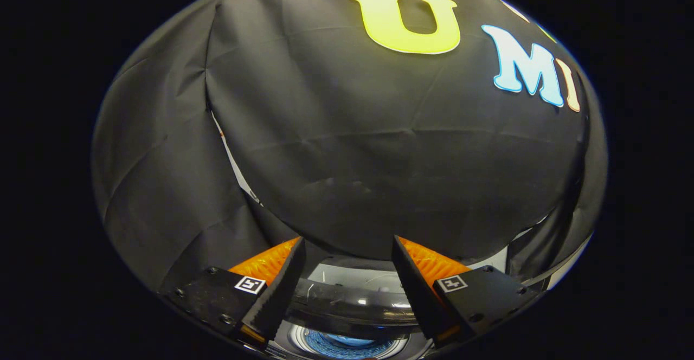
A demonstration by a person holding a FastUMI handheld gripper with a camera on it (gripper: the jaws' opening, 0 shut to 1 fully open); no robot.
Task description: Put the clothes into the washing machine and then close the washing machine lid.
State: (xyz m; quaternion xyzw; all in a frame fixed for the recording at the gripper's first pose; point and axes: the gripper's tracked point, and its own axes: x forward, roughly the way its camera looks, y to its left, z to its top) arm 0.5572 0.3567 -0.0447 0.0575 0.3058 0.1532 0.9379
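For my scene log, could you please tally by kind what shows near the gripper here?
Gripper, fingers apart with nothing between them: 1
Washing machine, below and between the fingers, lid raised: 1
Blue clothes inside the drum: 1 heap
Black cloth wall beyond the fingers: 1
Total: 4

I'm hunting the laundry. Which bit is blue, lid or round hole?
The round hole, between the fingers of the open gripper; the lid above is dark.
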